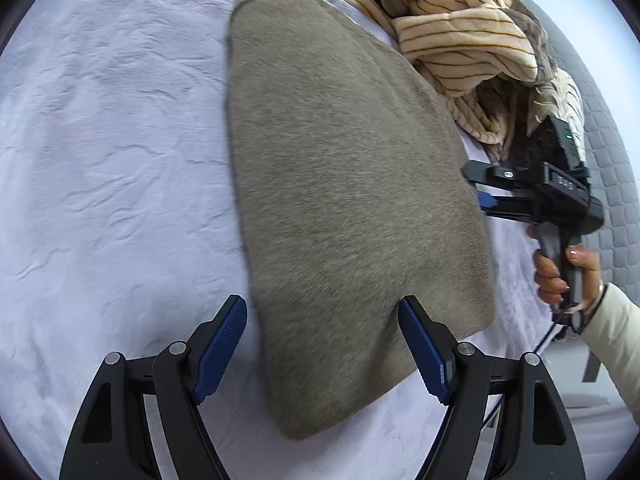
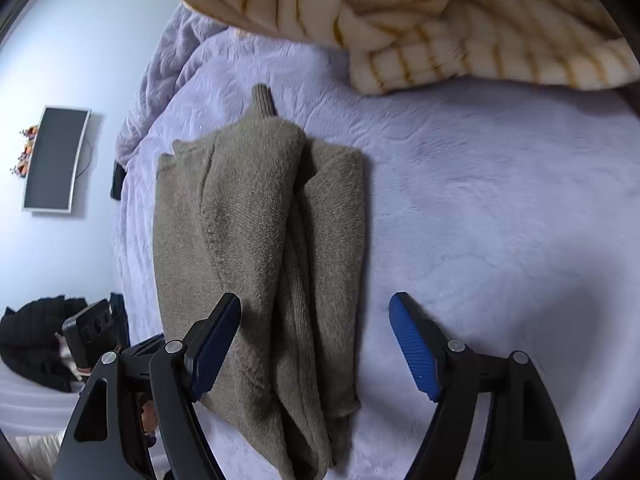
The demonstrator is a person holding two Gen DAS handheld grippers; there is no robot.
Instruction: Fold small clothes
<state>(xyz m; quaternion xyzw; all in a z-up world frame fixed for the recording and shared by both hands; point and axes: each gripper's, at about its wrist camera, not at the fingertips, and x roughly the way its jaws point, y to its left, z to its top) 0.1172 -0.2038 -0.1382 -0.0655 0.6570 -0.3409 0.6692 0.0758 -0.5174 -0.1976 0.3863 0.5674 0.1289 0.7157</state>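
Note:
A grey-brown knit sweater [image 1: 340, 180] lies folded lengthwise into a long strip on a lavender blanket [image 1: 120, 160]. In the right wrist view the sweater [image 2: 256, 240] shows its overlapped folds, with a cuff poking out at the far end. My left gripper [image 1: 320, 304] is open above the strip's near end, one finger over the blanket and the other over the knit. My right gripper [image 2: 314, 300] is also open over the opposite end, with nothing pinched. In the left wrist view the right gripper [image 1: 476, 186] sits at the sweater's right edge, held by a hand [image 1: 560, 272].
A heap of cream striped garments [image 1: 460, 40] lies beyond the sweater and fills the top of the right wrist view [image 2: 440, 20]. The blanket [image 2: 500, 200] spreads wide to the right. A wall screen [image 2: 56, 160] and a black jacket [image 2: 32, 340] are off the bed's left.

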